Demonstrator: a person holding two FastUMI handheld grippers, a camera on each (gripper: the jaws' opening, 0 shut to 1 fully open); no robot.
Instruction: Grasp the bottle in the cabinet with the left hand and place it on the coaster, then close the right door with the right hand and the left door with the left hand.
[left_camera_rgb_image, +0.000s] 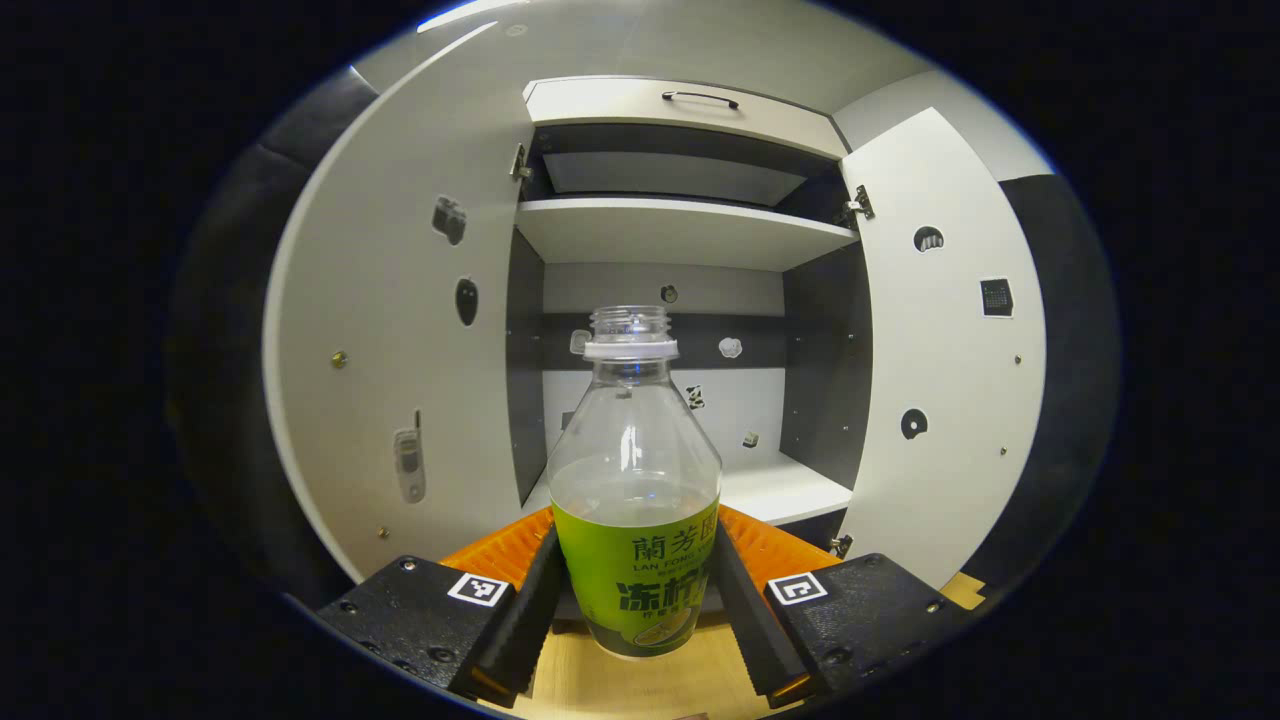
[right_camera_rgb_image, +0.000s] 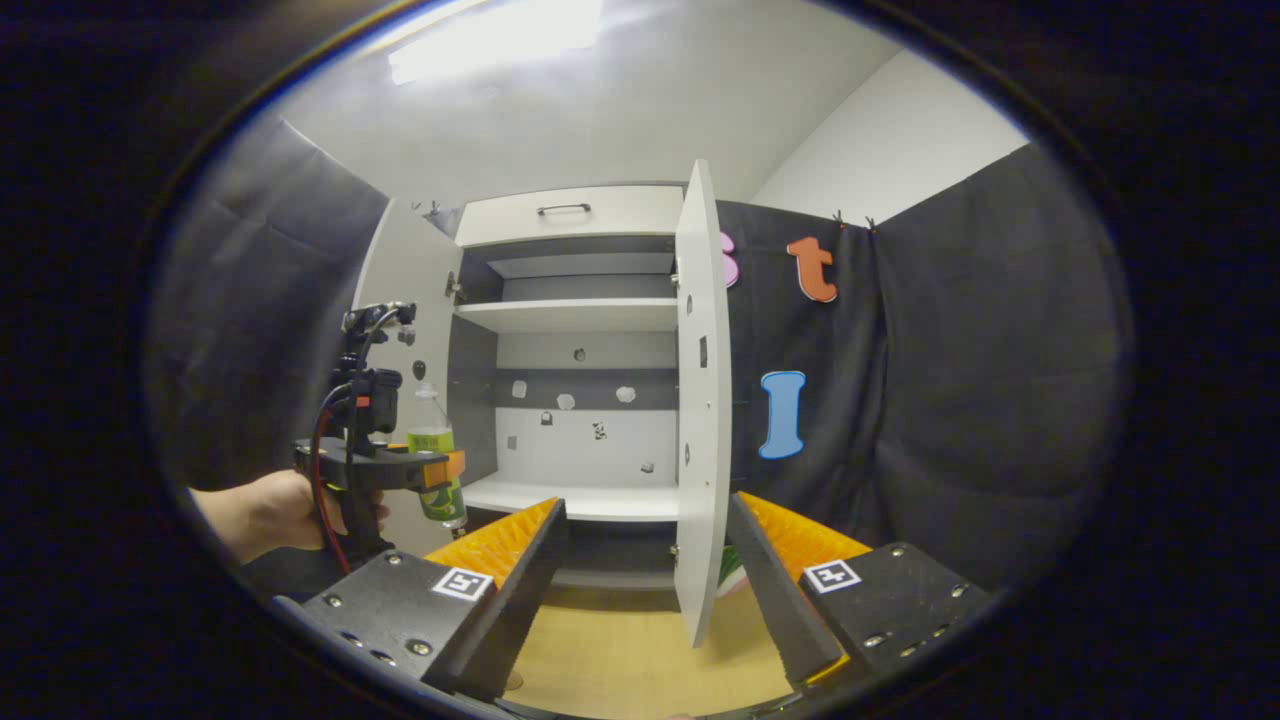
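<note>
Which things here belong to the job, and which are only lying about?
For the job:
bottle, held in the left claw
right door
left door
right claw, open

Only there:
drawer
upper shelf
stickers on the back wall

Clear glossy plastic bottle (left_camera_rgb_image: 634, 480), matt cabinet (left_camera_rgb_image: 690, 232)

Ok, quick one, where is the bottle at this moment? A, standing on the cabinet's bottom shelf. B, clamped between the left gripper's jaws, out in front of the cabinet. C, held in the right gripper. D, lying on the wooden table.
B: the bottle sits pinched between the jaws of the left gripper, in front of the open cabinet; the right gripper view shows it off the shelf.
</note>
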